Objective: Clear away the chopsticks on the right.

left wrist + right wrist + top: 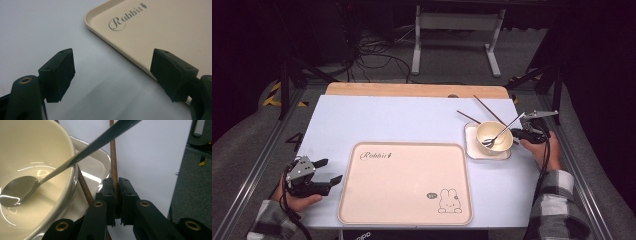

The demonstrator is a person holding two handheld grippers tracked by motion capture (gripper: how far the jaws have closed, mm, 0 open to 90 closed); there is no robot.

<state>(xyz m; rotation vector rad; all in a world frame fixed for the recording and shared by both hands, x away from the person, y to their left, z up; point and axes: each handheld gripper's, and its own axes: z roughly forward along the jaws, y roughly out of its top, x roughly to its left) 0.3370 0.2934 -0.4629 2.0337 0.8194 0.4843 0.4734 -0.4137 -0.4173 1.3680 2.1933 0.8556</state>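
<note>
A cream bowl (494, 135) (32, 150) stands on a square white dish (474, 150) (96, 167) at the right of the table. A metal spoon (504, 129) (22, 190) leans in the bowl with its handle out to the right. Two brown chopsticks (488, 110) lie across the dish beside the bowl. My right gripper (518, 134) (116, 195) is shut on one chopstick (113, 157); the other chopstick (85, 188) passes left of the jaws. My left gripper (328, 172) (112, 75) rests open on the table at the left edge of the beige rabbit tray (404, 182) (162, 32), nothing between its pads.
The light blue table top (387, 120) has a wooden strip (412, 90) along its far edge. Dark floor with cables and a white table frame (457, 30) lie beyond. The table's right edge runs close to my right hand.
</note>
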